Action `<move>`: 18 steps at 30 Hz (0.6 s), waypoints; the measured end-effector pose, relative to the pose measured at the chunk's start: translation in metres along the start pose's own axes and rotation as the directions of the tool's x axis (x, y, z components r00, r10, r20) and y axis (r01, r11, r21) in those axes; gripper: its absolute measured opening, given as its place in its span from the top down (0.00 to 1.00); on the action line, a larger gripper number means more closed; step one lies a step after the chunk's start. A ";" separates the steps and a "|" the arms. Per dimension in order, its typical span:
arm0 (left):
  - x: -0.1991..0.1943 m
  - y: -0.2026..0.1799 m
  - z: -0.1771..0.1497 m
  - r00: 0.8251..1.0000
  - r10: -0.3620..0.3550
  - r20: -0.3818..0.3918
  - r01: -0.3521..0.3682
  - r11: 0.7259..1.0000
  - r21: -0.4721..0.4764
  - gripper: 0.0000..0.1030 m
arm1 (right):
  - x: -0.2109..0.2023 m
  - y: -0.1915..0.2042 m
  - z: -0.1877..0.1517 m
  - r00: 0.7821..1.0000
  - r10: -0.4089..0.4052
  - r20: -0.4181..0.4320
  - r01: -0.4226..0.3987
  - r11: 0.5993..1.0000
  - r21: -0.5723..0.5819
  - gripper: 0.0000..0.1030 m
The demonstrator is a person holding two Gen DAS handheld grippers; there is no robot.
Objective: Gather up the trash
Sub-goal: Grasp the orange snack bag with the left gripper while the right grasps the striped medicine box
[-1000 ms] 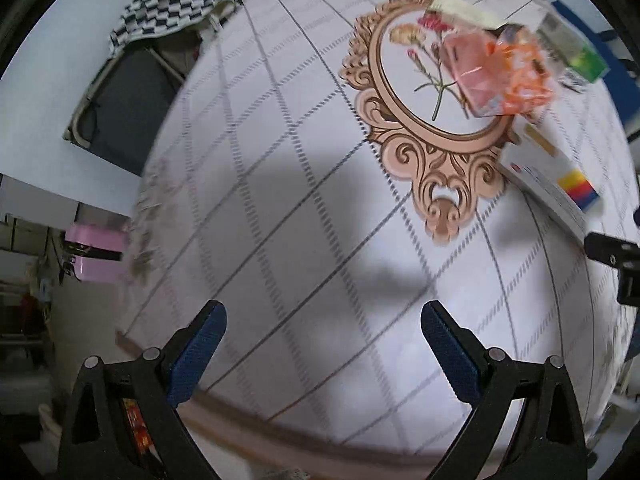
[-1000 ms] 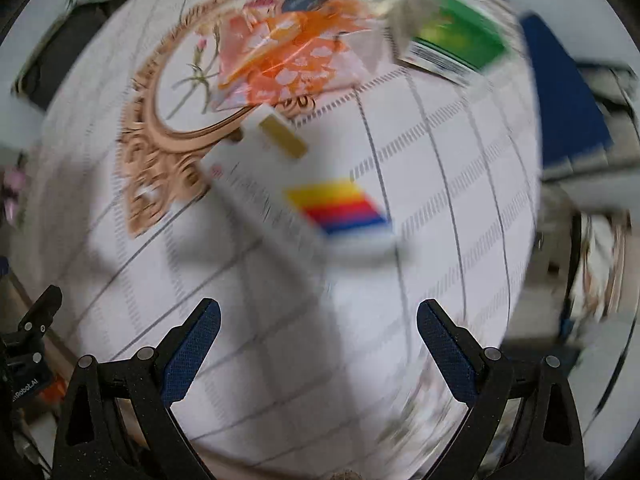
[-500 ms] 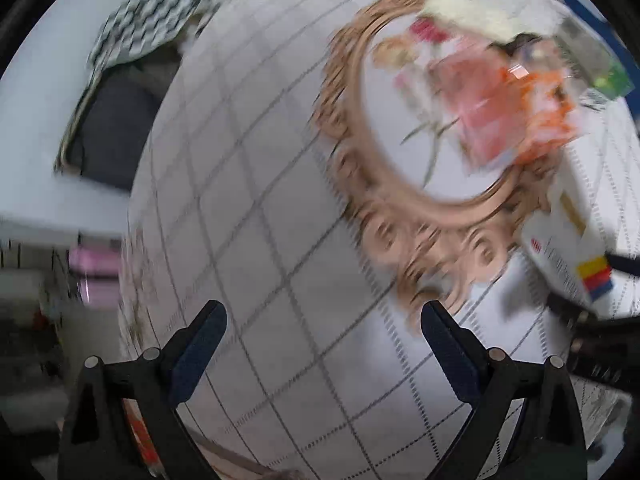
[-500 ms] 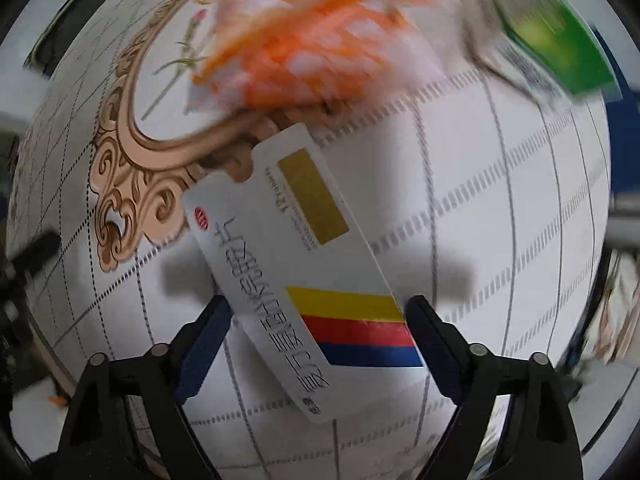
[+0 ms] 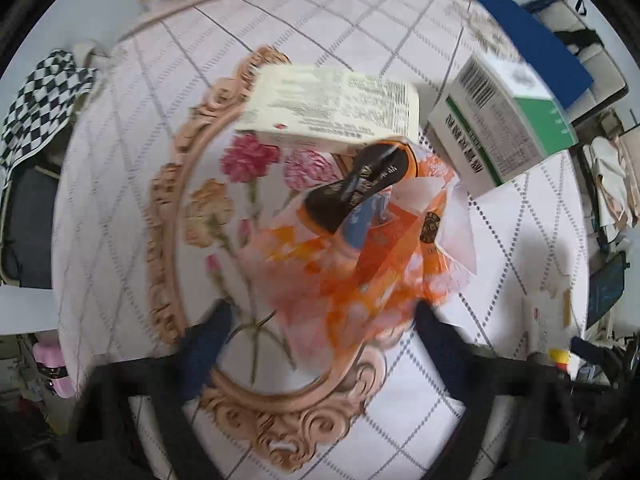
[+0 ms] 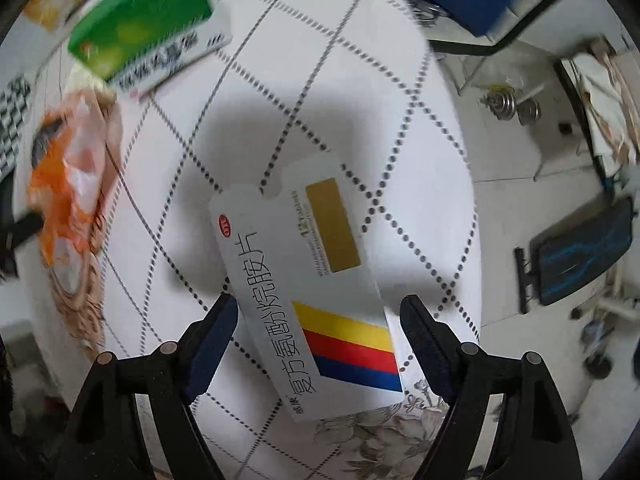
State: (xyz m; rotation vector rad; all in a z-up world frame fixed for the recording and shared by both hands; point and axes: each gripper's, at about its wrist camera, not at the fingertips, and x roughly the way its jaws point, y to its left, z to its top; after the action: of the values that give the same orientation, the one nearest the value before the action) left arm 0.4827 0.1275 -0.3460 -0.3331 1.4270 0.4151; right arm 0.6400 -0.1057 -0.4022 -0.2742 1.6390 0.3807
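both grippers have travelled across the tabletop (image 5: 120, 184) since a second ago: then each looked at mostly bare cloth with the litter far ahead, now each hangs straight over a piece of it. the left gripper (image 5: 320, 332) points down at the crumpled orange wrapper (image 5: 360, 264), which lies on the flower print inside the ornate ring pattern, a dark label on its top. its fingers (image 5: 204, 344) are blurred and closing, one on each side of the wrapper's near edge, and they do not yet press on it. a cream box (image 5: 332, 108) lies just beyond the wrapper, touching it, and a green and white box (image 5: 504, 120) sits to the right of that.

the right gripper (image 6: 318, 340) points down at the flat white pill box (image 6: 308, 292) with yellow, red and blue stripes. that box lies slantwise on the tabletop, its striped end between the fingers (image 6: 212, 340), which are closing; the left one sits at the box's edge, the right one stands apart from it. the green and white box is well beyond, top left, and the orange wrapper lies at the left edge.
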 end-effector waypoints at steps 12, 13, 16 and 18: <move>-0.028 -0.003 -0.059 0.998 0.009 0.066 -0.007 0.999 -0.032 0.97 | 0.008 0.022 -0.029 0.996 -0.056 0.070 0.058 0.998 -0.019 0.23; -0.037 -0.006 -0.071 0.996 0.020 0.082 -0.018 0.999 -0.032 0.97 | 0.005 0.023 -0.034 0.996 -0.047 0.078 0.049 0.999 -0.016 0.24; -0.062 -0.005 -0.102 0.992 0.047 0.120 -0.042 0.998 -0.045 0.97 | -0.004 0.034 -0.049 0.994 -0.032 0.105 0.033 0.999 -0.009 0.24; -0.073 0.006 -0.109 0.989 0.056 0.135 -0.049 0.997 -0.055 0.97 | -0.009 0.044 -0.060 0.993 -0.018 0.120 0.020 1.000 -0.013 0.24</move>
State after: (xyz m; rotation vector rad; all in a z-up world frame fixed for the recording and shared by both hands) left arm 0.3767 0.0771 -0.2863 -0.3030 1.2947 0.5094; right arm 0.5685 -0.0899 -0.3847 -0.2722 1.5155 0.3871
